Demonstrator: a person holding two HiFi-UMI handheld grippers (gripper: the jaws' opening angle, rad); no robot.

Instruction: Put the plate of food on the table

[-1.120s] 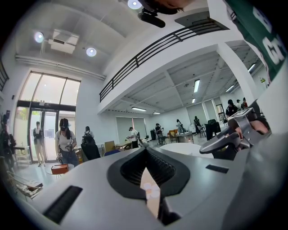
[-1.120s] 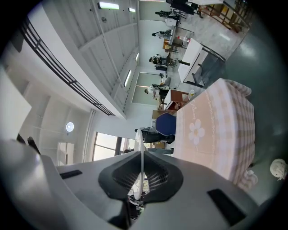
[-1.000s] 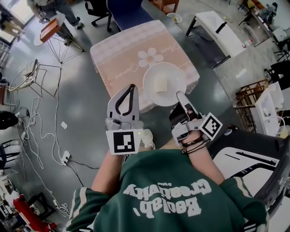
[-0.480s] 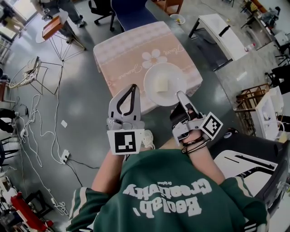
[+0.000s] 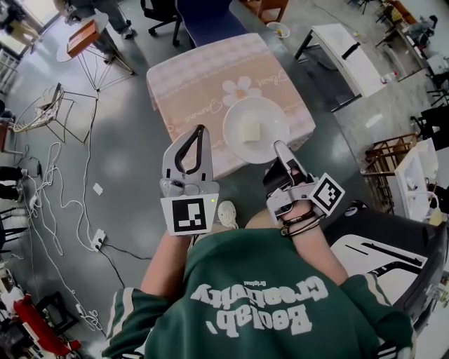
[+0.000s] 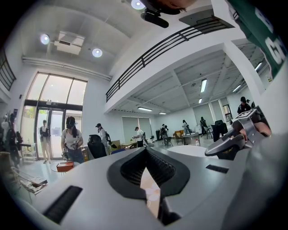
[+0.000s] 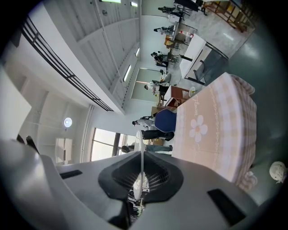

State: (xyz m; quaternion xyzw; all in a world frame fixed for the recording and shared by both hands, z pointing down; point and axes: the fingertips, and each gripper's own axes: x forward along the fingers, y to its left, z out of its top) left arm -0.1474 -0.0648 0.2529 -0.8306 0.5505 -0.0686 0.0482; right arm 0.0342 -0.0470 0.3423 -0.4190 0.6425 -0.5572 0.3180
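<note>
A white plate (image 5: pixel 254 130) carrying a pale block of food (image 5: pixel 249 129) hangs over the near right part of the table with the pink flowered cloth (image 5: pixel 196 77). I cannot tell whether the plate touches the cloth. My right gripper (image 5: pixel 278 147) is shut on the plate's near rim. In the right gripper view the plate (image 7: pixel 142 134) shows edge-on as a thin white line between the jaws, with the table (image 7: pixel 211 130) off to the right. My left gripper (image 5: pixel 199 130) is shut on nothing and points at the table's near edge. Its jaws (image 6: pixel 146 150) meet at the tips.
A blue chair (image 5: pixel 203 17) stands at the table's far side and a white bench (image 5: pixel 351 59) to the right. Cables (image 5: pixel 49 189) and a wire stand (image 5: pixel 42 116) lie on the grey floor at left. A wooden rack (image 5: pixel 386 151) stands at right. People stand far off.
My left gripper has risen a little and shifted slightly left. The plate and my right gripper hold almost the same place over the table's near corner.
</note>
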